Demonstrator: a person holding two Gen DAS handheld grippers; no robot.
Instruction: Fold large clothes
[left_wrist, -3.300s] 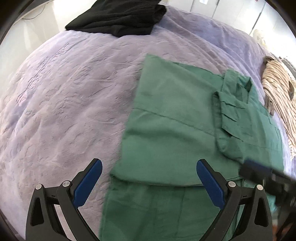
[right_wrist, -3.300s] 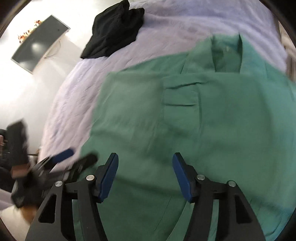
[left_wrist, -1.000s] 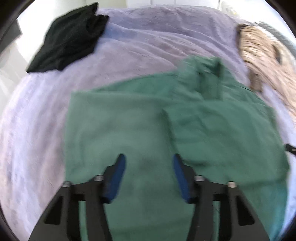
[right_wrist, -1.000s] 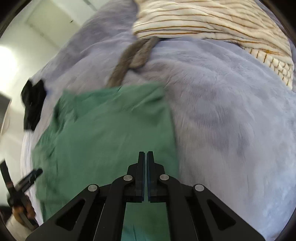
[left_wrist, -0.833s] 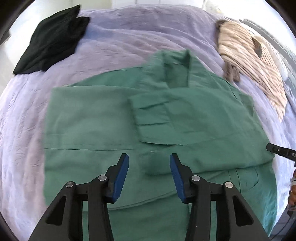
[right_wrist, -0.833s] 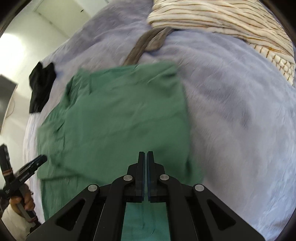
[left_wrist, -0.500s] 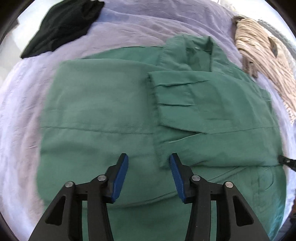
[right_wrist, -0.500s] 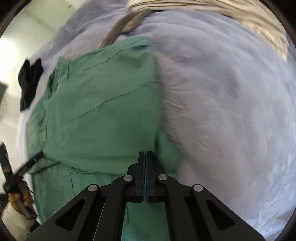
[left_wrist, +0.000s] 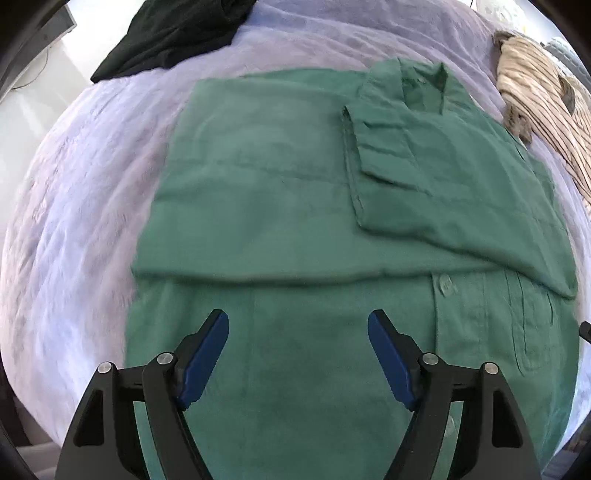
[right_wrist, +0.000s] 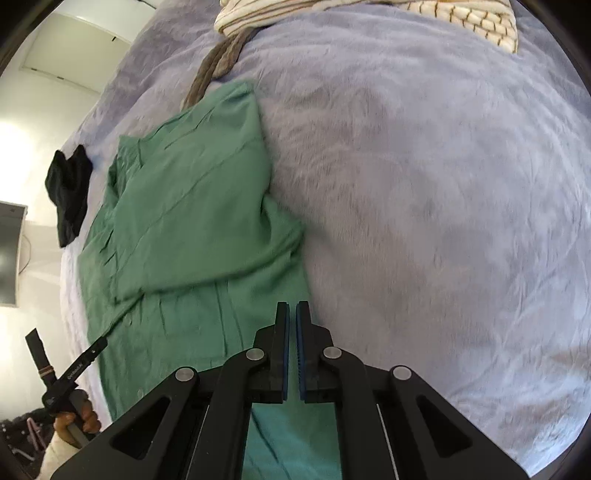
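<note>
The green shirt (left_wrist: 277, 192) lies partly folded on a bed under a lilac plush blanket (right_wrist: 424, 184), white walls behind. Left gripper (left_wrist: 297, 354) fingers are opening, empty; right gripper (right_wrist: 291, 347) fingers nearly closed, empty.

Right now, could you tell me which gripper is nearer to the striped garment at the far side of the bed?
Right. The right gripper is over the green shirt's edge facing the striped garment; the left gripper, jaws opening, is over the shirt's middle.
</note>
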